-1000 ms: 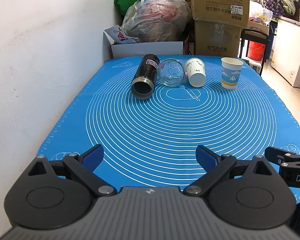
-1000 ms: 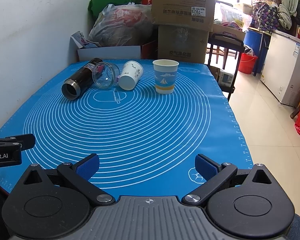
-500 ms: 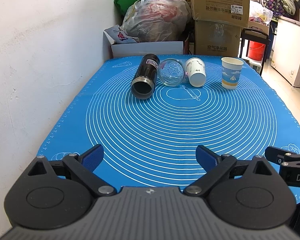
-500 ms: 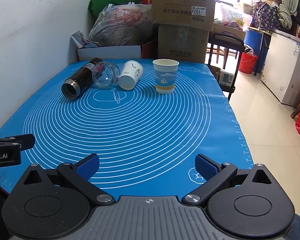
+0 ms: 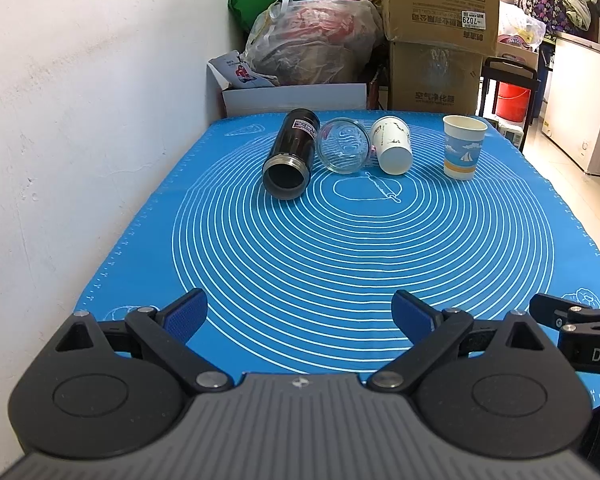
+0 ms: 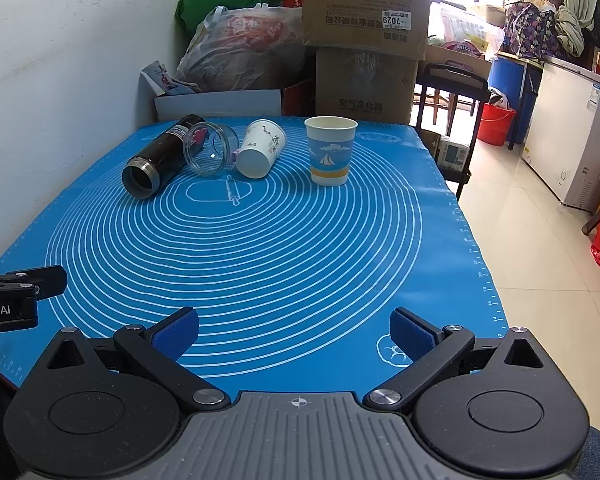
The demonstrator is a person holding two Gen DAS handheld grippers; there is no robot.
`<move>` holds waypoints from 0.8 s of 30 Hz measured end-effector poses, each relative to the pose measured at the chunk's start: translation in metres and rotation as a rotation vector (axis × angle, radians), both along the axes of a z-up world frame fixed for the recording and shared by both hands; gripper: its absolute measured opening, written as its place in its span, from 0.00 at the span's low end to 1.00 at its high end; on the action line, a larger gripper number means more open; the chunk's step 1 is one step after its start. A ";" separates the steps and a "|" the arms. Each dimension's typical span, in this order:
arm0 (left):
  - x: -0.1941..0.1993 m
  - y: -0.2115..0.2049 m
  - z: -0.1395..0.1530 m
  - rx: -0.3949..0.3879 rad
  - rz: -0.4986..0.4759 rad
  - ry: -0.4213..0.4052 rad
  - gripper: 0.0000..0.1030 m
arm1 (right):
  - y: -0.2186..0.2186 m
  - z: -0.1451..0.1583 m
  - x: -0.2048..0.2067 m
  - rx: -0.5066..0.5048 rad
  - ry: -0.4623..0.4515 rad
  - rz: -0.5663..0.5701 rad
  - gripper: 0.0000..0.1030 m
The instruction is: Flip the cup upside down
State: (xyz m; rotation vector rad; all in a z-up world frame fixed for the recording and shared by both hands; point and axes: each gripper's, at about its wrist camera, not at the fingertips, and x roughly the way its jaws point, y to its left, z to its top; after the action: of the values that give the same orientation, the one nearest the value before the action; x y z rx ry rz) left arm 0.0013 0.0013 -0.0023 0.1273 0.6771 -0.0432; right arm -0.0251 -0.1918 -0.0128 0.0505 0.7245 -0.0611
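Cup-flipping tongs, left (image 5: 298,314) and right (image 6: 294,330), hovered with jaws apart over the near mat (image 6: 260,248); far ahead the sailboat cup (image 6: 331,150) stood upright, right of a seemingly glass jar (image 6: 210,150) lying sideways.

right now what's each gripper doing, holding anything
left gripper: open, holding nothing
right gripper: open, holding nothing

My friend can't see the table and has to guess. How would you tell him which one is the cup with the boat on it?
Look at the far end of the blue mat, where four containers sit in a row. The boat cup is at the right end, apart from the rest. It alone stands upright, mouth up; the others lie on their sides.
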 end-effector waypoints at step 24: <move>0.012 0.002 -0.003 0.024 0.014 -0.002 0.95 | -0.004 -0.002 0.010 0.001 -0.002 -0.005 1.00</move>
State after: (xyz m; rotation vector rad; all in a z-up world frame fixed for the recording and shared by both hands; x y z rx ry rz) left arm 0.0128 0.0035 -0.0052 0.1452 0.6767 -0.0215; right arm -0.0149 -0.1961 -0.0148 0.0533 0.7222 -0.0655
